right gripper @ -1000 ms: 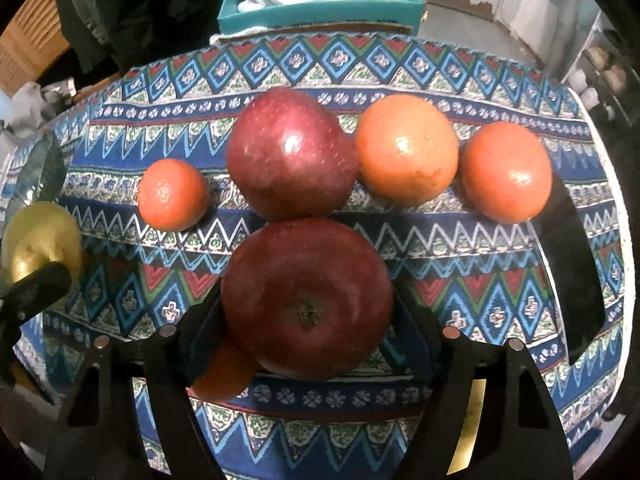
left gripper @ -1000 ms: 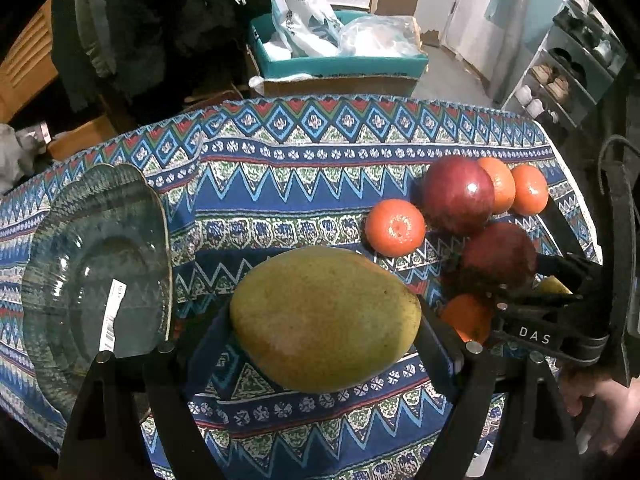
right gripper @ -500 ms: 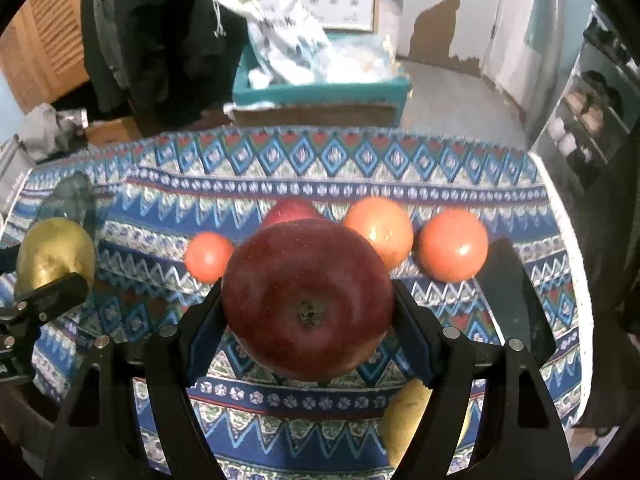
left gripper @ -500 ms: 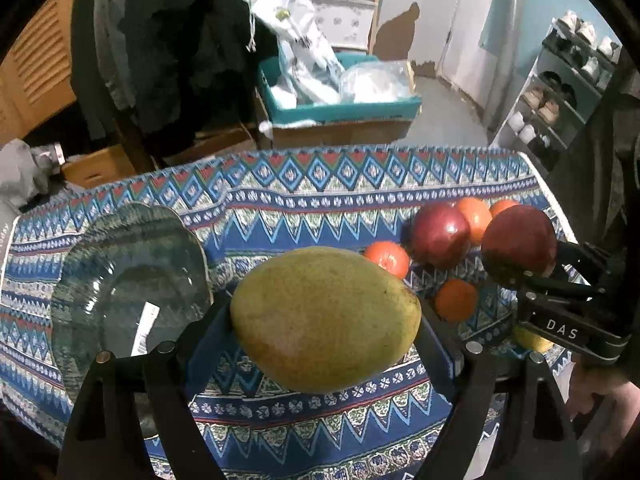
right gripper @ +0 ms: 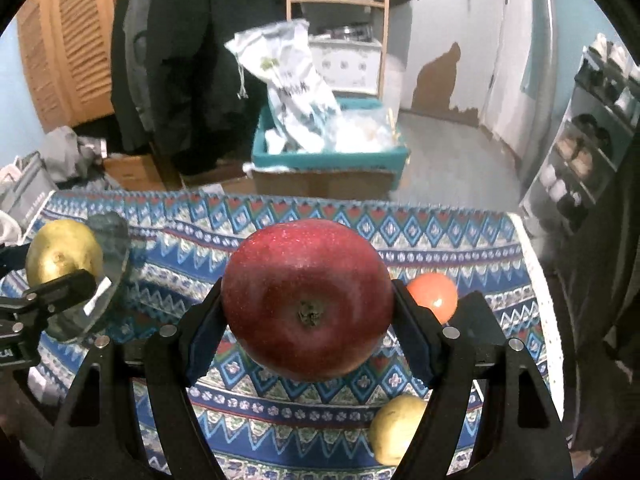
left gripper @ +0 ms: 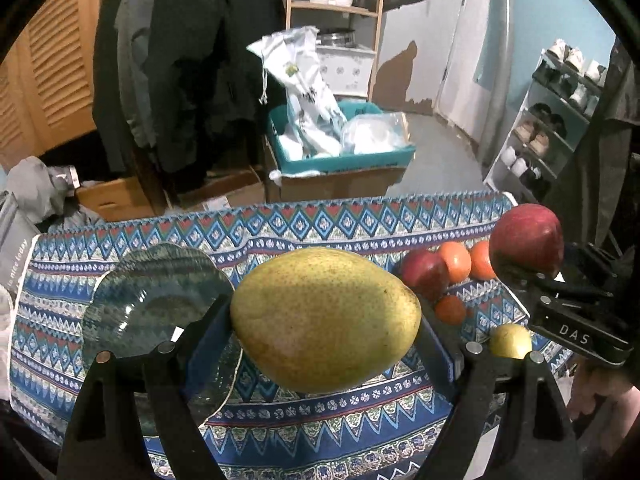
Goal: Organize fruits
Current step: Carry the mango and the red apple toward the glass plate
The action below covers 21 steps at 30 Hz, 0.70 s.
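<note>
My left gripper (left gripper: 326,332) is shut on a large yellow-green mango (left gripper: 325,318) and holds it above the patterned tablecloth (left gripper: 304,436). A blue glass bowl (left gripper: 152,300) sits just left of it on the table. My right gripper (right gripper: 308,320) is shut on a dark red apple (right gripper: 307,298), lifted above the cloth; it also shows in the left wrist view (left gripper: 526,242). On the table remain a second red apple (left gripper: 424,274), several oranges (left gripper: 454,261) and a small yellow fruit (left gripper: 511,341). The mango shows in the right wrist view (right gripper: 62,254) beside the bowl (right gripper: 108,276).
A cardboard box with a teal tray and white bags (left gripper: 336,144) stands beyond the table's far edge. Dark coats (left gripper: 188,60) hang behind. A shoe rack (left gripper: 560,112) is at the right. The table's right edge (right gripper: 540,300) is near the oranges.
Both grippers have risen well above the table with their fruit. The apple came up off the cloth away from the other fruit, and the table now looks farther below.
</note>
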Each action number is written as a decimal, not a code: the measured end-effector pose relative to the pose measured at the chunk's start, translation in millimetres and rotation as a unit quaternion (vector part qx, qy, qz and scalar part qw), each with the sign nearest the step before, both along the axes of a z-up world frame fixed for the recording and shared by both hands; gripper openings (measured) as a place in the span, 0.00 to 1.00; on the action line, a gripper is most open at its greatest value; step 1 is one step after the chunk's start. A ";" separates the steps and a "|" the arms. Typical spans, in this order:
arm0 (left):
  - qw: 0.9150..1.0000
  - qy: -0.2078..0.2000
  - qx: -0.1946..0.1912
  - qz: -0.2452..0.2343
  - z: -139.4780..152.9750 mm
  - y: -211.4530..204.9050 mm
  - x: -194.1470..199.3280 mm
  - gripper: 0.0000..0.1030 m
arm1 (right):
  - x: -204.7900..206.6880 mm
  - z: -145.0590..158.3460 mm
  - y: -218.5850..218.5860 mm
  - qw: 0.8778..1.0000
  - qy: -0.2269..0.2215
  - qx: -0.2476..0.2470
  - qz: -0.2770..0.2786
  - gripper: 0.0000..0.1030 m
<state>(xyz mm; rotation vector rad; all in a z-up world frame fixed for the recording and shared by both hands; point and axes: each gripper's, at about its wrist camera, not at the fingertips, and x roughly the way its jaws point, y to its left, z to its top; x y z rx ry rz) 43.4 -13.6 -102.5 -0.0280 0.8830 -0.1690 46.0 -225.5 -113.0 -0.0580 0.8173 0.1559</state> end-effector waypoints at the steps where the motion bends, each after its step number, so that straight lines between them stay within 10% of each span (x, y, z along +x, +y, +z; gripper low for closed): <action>1: 1.000 -0.006 -0.003 0.001 4.1 1.8 -1.9 0.84 | -1.8 3.6 0.6 1.000 -0.004 0.001 0.001 0.74; 21: 0.998 -0.053 -0.013 0.019 40.9 28.5 -19.1 0.84 | -19.0 60.3 26.6 0.997 -0.069 0.025 0.037 0.74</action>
